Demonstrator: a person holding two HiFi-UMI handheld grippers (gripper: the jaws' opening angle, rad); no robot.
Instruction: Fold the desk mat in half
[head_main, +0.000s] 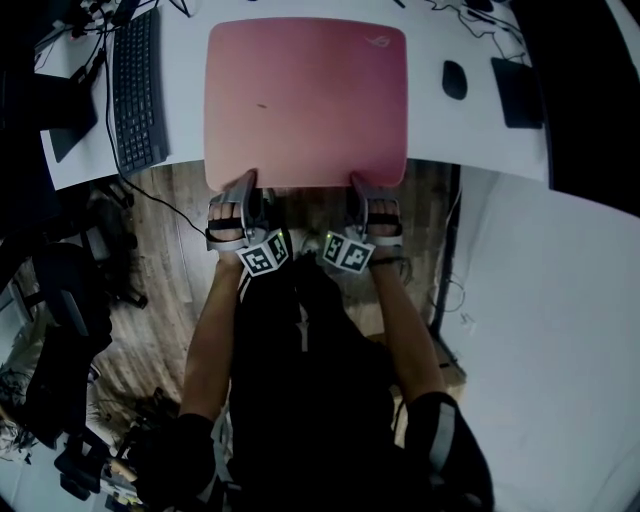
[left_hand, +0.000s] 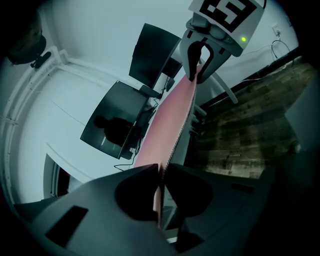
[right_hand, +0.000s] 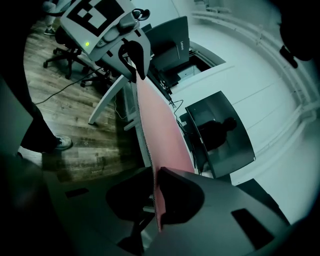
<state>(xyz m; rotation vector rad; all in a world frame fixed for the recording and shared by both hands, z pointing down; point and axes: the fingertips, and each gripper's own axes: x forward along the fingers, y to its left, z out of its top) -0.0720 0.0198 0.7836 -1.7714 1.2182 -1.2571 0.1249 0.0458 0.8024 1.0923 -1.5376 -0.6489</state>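
Observation:
A pink desk mat (head_main: 305, 100) lies flat on the white desk (head_main: 185, 70), its near edge hanging slightly over the desk's front. My left gripper (head_main: 243, 192) is shut on the mat's near-left corner and my right gripper (head_main: 362, 190) on the near-right corner. In the left gripper view the mat's edge (left_hand: 170, 130) runs from between my jaws (left_hand: 160, 192) up to the right gripper (left_hand: 199, 65). In the right gripper view the mat (right_hand: 160, 135) is pinched at my jaws (right_hand: 156, 195), with the left gripper (right_hand: 134, 57) clamped on its far end.
A black keyboard (head_main: 137, 90) lies left of the mat, with cables near it. A black mouse (head_main: 454, 79) and a dark flat object (head_main: 517, 92) sit to the right. Wooden floor (head_main: 160, 270) lies below the desk edge; office chairs (right_hand: 67, 57) stand beyond. The person's body fills the lower head view.

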